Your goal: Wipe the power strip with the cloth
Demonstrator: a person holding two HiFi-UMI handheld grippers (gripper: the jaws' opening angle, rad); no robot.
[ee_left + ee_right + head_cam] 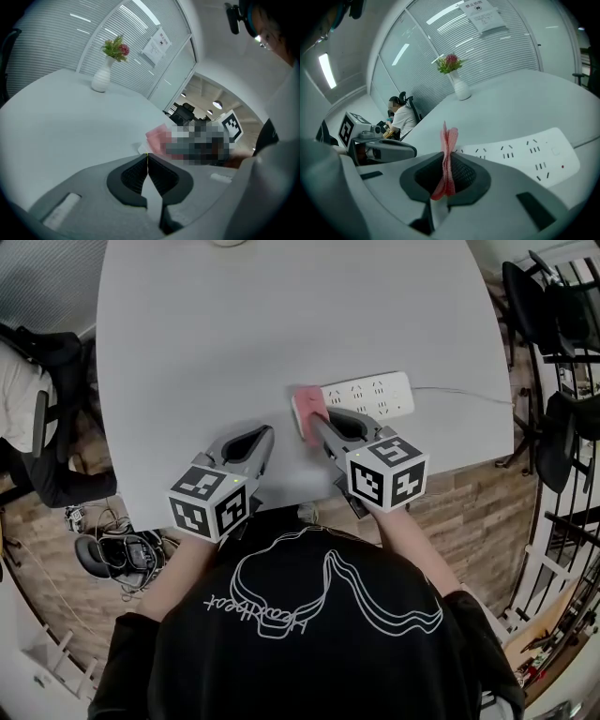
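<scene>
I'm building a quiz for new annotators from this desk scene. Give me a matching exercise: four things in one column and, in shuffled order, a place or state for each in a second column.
Things:
1. pink mesh cloth
2. white rectangular power strip
3. white ceramic vase of flowers
4. left gripper

Places or states:
A. shut, holding nothing
B. lying flat on the pale table
C. pinched between the fingers of the right gripper
D. standing upright near the table's far edge

Pairs: 1-C, 2-B, 3-D, 4-A
</scene>
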